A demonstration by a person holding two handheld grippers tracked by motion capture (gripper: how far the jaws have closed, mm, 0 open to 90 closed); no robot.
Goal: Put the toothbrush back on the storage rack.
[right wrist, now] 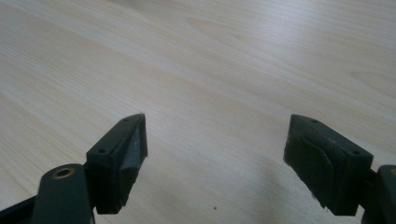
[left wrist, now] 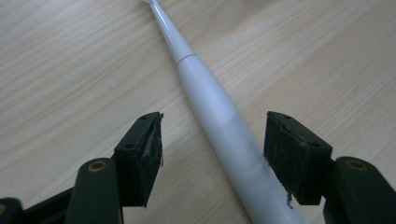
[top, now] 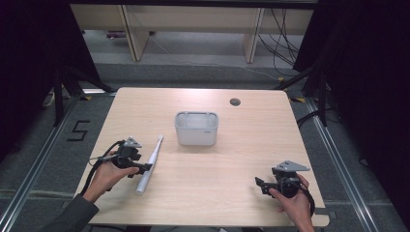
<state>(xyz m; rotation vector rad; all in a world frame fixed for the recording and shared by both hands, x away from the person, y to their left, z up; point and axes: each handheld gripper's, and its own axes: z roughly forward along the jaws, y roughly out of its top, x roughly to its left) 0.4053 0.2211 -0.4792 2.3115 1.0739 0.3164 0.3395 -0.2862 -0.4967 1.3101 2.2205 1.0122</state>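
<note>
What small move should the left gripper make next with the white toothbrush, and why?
Probably lift the left gripper away. Its jaws stand apart, with the white plastic electric toothbrush between them, lying flat on the light wooden table. The left pad is clear of it; whether the right pad touches is unclear. So it looks released already.

Thing: a white electric toothbrush (top: pixel 149 164)
Look: long and smooth, with a fat handle and a thin neck
Pose: lying flat on its side
Direction: thin end points away from the person, fat end points toward them
Place: on the left part of the wooden table (top: pixel 203 203)
</note>
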